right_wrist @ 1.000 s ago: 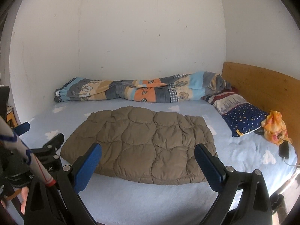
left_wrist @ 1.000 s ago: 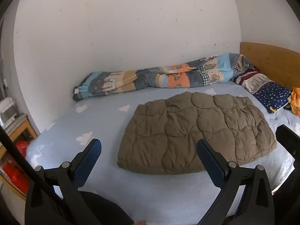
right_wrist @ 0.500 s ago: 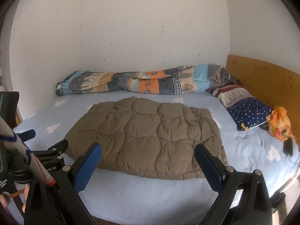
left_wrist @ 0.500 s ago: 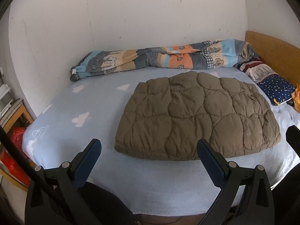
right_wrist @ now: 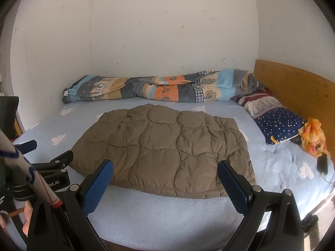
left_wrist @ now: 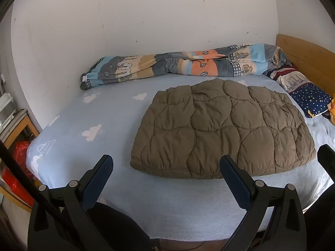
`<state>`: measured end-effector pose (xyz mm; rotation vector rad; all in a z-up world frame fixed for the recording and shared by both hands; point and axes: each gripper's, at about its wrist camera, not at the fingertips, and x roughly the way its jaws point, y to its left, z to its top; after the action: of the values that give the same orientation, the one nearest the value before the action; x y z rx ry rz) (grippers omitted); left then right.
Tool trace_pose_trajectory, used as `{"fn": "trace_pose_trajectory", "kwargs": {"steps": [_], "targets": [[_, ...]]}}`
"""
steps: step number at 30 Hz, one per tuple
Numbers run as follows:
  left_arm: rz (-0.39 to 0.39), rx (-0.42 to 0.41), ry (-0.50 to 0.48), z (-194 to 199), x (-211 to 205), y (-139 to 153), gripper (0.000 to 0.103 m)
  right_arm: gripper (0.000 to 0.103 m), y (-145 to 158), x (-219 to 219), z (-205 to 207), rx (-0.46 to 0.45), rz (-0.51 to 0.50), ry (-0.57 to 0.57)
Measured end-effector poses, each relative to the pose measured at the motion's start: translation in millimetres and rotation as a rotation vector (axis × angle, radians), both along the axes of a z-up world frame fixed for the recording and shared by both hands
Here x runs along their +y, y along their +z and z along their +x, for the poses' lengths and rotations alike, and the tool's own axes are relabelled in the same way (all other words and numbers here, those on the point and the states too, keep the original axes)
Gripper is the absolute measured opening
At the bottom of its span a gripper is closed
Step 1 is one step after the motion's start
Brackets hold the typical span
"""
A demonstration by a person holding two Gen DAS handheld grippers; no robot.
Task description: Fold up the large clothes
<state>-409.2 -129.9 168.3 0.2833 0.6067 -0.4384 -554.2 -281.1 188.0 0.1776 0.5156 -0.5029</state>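
A brown quilted puffer garment [left_wrist: 226,129] lies flat and folded on the light blue bed sheet [left_wrist: 100,113]; it also shows in the right wrist view [right_wrist: 167,150]. My left gripper [left_wrist: 165,177] is open and empty, held above the bed's near edge, short of the garment's front left corner. My right gripper [right_wrist: 165,179] is open and empty, over the garment's front edge. The left gripper's body [right_wrist: 41,167] shows at the left of the right wrist view.
A rolled patterned blanket [left_wrist: 178,64] lies along the back wall. Pillows [right_wrist: 274,117] and an orange cloth [right_wrist: 314,138] lie by the wooden headboard [right_wrist: 293,85] at the right. A wooden shelf with red items [left_wrist: 16,152] stands left of the bed.
Both grippers have risen and tilted down, so the bed and garment sit lower and nearer in both views. The garment has not moved. Both jaws stay open.
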Motion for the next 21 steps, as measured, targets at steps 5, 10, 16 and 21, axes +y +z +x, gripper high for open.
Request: {"fn": "trace_pose_trajectory", "kwargs": {"steps": [5,10,16,21], "targets": [[0.003,-0.002,-0.002,-0.6,-1.7,-0.6,0.101,0.101,-2.0,-0.5,-0.6,0.003,0.008,-0.008],[0.012,-0.012,0.001,-1.8,-3.1,-1.0,0.101,0.101,-2.9,-1.2,-1.8,0.006,0.008,-0.01],[0.024,-0.022,0.008,-3.4,-2.9,-1.6,0.101,0.101,-3.6,-3.0,-2.2,0.009,0.013,-0.011],[0.029,-0.021,0.009,-2.1,-3.4,-1.5,0.101,0.101,-4.3,-5.0,-3.9,0.012,0.015,-0.009]]}}
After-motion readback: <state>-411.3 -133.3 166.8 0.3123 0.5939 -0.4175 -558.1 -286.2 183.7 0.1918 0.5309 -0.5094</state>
